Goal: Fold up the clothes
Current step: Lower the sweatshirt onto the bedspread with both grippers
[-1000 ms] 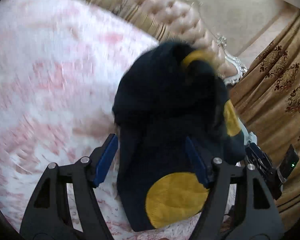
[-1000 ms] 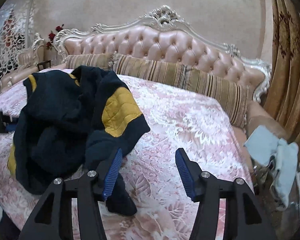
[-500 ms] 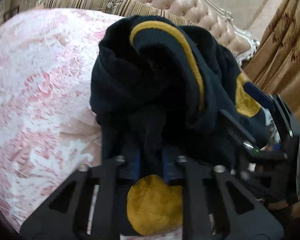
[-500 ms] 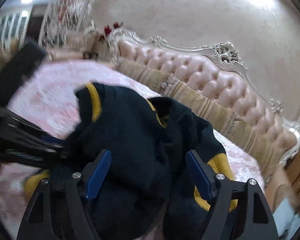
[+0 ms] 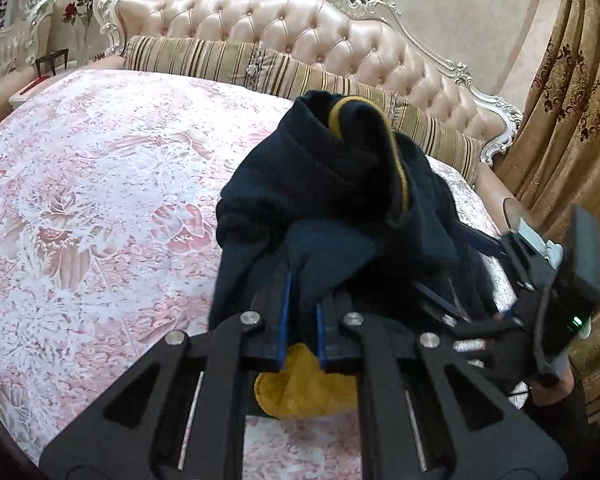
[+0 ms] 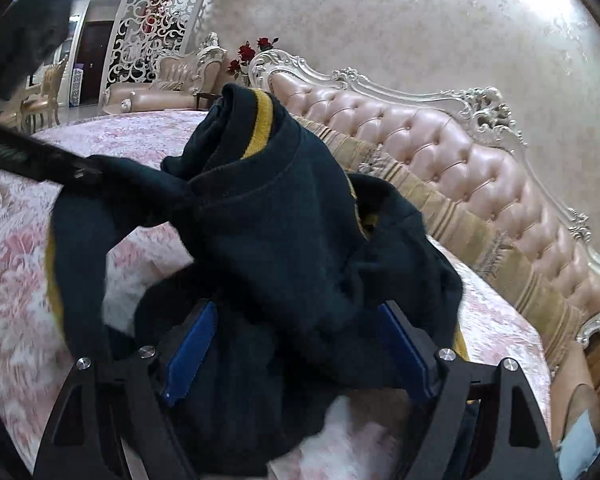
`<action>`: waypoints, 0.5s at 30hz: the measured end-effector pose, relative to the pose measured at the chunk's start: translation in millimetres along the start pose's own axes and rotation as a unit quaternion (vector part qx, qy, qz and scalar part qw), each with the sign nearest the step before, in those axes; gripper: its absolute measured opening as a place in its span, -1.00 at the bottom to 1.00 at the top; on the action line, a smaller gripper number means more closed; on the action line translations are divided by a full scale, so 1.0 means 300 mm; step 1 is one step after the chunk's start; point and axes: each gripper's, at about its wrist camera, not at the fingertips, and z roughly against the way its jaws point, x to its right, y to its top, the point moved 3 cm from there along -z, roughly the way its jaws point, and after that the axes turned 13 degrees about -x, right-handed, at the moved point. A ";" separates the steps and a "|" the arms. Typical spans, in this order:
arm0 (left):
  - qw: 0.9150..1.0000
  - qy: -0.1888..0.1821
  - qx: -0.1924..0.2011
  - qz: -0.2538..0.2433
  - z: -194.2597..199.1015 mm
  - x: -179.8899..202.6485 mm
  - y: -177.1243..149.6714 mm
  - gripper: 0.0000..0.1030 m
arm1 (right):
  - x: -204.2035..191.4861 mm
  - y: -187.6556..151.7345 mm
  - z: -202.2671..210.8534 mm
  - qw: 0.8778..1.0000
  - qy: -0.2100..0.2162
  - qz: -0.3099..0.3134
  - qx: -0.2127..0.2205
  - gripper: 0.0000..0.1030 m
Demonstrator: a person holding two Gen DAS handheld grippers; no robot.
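Left tongs clamped, right tongs wide.
Left gripper (image 5: 300,334) had just closed on the navy sweater (image 5: 332,200), lifting it over the bed's (image 5: 100,200) right edge. Right gripper (image 6: 296,344) had just opened, sweater between its fingers, unpinched. Bunched folds hid the hem; pillows (image 5: 228,60) behind.

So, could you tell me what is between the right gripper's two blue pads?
In the right wrist view, the dark navy garment bunches between the open right gripper; its pads are not pressing it.
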 end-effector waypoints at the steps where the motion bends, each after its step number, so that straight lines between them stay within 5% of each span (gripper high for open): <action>1: 1.000 0.000 0.005 -0.003 0.019 -0.004 -0.008 -0.77 | -0.009 0.016 -0.014 1.000 0.003 0.000 0.004 0.60; 2: 1.000 0.001 0.009 -0.006 0.030 -0.011 -0.018 -0.77 | -0.017 0.032 -0.028 1.000 0.007 0.000 0.008 0.45; 3: 1.000 0.003 0.011 -0.007 0.053 -0.034 -0.021 -0.77 | -0.008 0.054 -0.045 1.000 0.012 -0.011 0.011 -0.23; 4: 1.000 0.004 0.012 -0.007 0.057 -0.058 -0.017 -0.77 | 0.006 0.069 -0.055 0.999 0.020 -0.026 0.010 -0.49; 8: 0.999 0.028 0.029 0.002 0.053 -0.153 0.039 -0.77 | 0.056 0.110 -0.009 0.997 0.019 -0.067 0.039 -0.81; 10: 0.998 0.039 0.049 0.007 0.129 -0.191 0.048 -0.77 | 0.083 0.120 0.045 0.996 -0.031 -0.071 0.054 -0.81; 15: 0.992 0.062 0.106 0.000 0.357 -0.249 0.085 -0.78 | 0.197 0.130 0.186 0.989 -0.029 -0.118 0.080 -0.81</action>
